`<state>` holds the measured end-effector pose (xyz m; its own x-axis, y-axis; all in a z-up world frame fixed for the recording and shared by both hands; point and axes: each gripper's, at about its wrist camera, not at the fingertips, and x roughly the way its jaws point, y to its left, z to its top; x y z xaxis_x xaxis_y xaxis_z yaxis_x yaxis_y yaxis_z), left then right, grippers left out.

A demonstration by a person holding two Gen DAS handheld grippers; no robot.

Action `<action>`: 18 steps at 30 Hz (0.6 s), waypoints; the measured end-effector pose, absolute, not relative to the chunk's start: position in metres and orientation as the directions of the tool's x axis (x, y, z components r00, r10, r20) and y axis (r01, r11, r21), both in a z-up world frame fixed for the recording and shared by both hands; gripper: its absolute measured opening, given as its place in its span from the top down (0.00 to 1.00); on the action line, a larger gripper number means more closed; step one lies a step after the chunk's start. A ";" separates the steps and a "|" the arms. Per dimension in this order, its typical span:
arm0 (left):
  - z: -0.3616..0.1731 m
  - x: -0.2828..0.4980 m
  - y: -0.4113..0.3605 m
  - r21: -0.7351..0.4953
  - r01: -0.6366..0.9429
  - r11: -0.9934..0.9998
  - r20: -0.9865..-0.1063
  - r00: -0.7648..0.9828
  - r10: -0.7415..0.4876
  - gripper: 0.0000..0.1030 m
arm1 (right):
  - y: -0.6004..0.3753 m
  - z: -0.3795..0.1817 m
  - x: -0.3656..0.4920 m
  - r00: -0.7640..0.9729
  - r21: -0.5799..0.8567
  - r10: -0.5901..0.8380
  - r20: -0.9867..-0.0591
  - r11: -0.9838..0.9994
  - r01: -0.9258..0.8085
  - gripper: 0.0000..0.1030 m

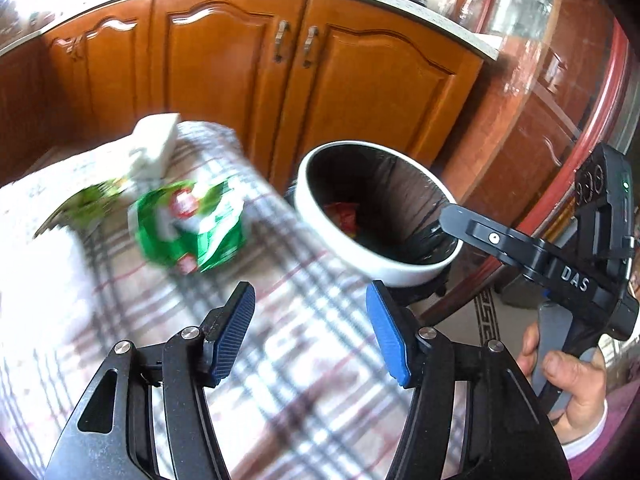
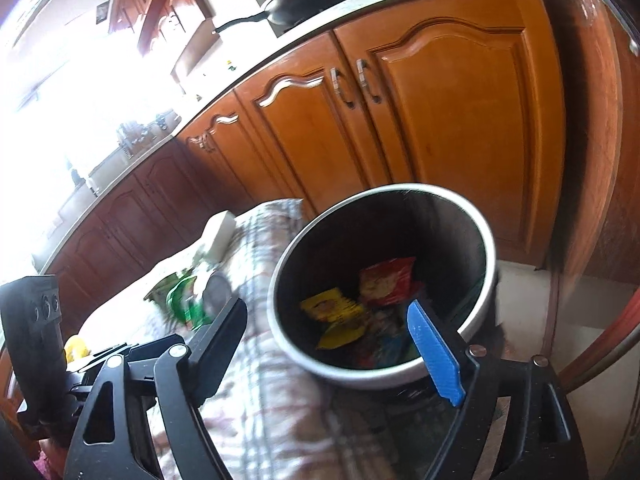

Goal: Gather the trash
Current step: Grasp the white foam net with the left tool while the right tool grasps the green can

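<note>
A round white-rimmed trash bin with a black liner (image 2: 384, 372) stands on the floor at the edge of the table covered in a grey-and-red plaid cloth (image 1: 280, 340), in front of orange-brown wooden cabinet doors (image 1: 224, 80). Inside the bin lie a red snack wrapper (image 2: 386, 282), a yellow snack wrapper (image 2: 332, 306) and other crumpled packets. On the cloth, left of the bin, a green-and-white crinkled plastic wrapper (image 1: 192, 224) lies blurred beside a white box-shaped carton (image 1: 154, 146).

The right tool (image 2: 332, 328) is tilted downward over the bin's near rim, its jaws spread wide with nothing between them; its blue ribbed pad (image 2: 436, 354) sits in front of the bin's opening while the black finger opposite hangs over the cloth. In the left wrist view this same tool reaches in from the right, its tip above the bin's rim, held by a person's right hand (image 1: 568, 376) wrapped around the grip, a pale cuff at the wrist.

The left tool (image 1: 310, 332) is angled down at the table, short of the green wrapper, its two blue-padded fingers (image 1: 386, 336) standing partly apart and empty, the plaid cloth showing between them.

A black frying pan (image 2: 308, 0) rests on the pale speckled countertop above the cabinets.
</note>
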<state>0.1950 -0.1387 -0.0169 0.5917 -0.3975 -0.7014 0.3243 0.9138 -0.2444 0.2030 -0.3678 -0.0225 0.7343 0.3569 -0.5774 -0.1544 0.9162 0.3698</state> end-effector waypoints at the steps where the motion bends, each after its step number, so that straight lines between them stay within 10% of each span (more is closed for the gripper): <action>1: -0.019 0.191 -0.131 -0.249 0.315 0.916 -0.704 0.591 -0.395 0.43 | -0.363 -0.023 0.200 0.731 0.370 0.363 -0.578 0.915 -0.162 0.18; 18: -0.031 0.148 -0.029 -0.270 0.121 0.955 -0.712 0.643 -0.283 0.43 | -0.276 -0.035 0.177 0.654 0.363 0.454 -0.605 0.888 -0.281 0.18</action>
